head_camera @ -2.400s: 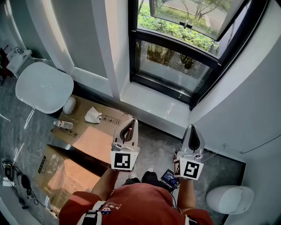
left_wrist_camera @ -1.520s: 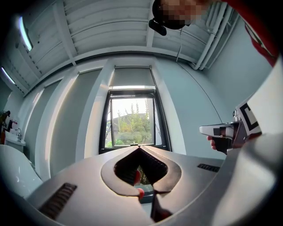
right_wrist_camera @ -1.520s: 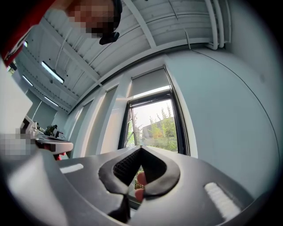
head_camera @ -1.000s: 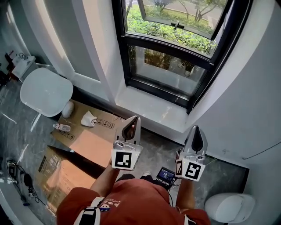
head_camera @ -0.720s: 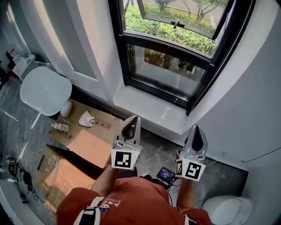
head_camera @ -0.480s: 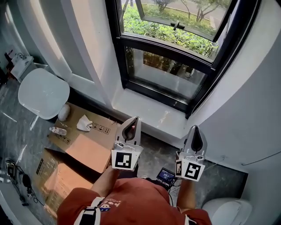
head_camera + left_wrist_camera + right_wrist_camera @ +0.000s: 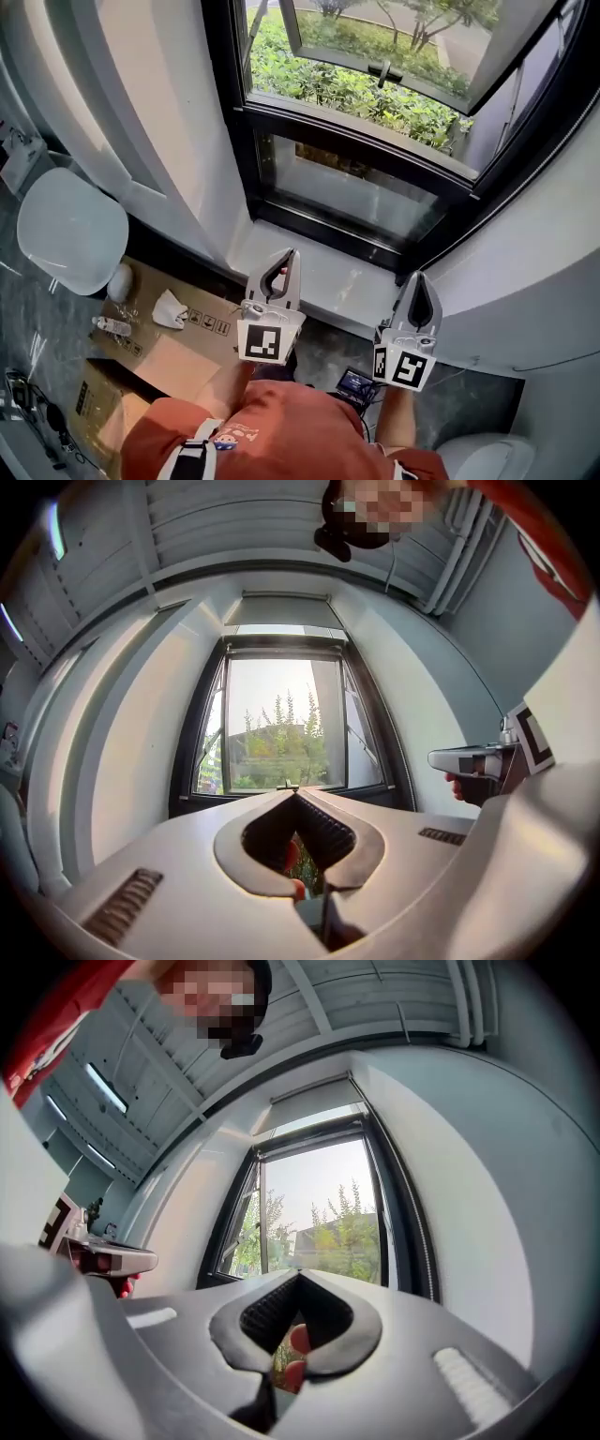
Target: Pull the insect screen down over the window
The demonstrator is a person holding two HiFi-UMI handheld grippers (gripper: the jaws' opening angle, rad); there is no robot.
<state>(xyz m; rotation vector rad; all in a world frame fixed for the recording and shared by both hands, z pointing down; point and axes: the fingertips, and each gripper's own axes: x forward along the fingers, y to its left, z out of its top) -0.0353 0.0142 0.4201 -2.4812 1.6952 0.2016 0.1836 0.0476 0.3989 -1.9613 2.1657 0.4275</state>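
Far left of our fingers sit a smooth round white seat and brown cardboard with a crumpled tissue. Our left gripper, pale plastic with ribbed black pads, is closed on nothing. Ahead of both tips lie the white sill and the black-framed window, its insect screen not yet down; a pale bar crosses the frame's top. Our right gripper is closed, empty.

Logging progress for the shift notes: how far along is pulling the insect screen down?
Done: nothing visible; the window is uncovered, with no screen across it. In hand: nothing; the left gripper and right gripper are shut, empty, held short of the sill. Left: reach up, grip the screen, draw it down.
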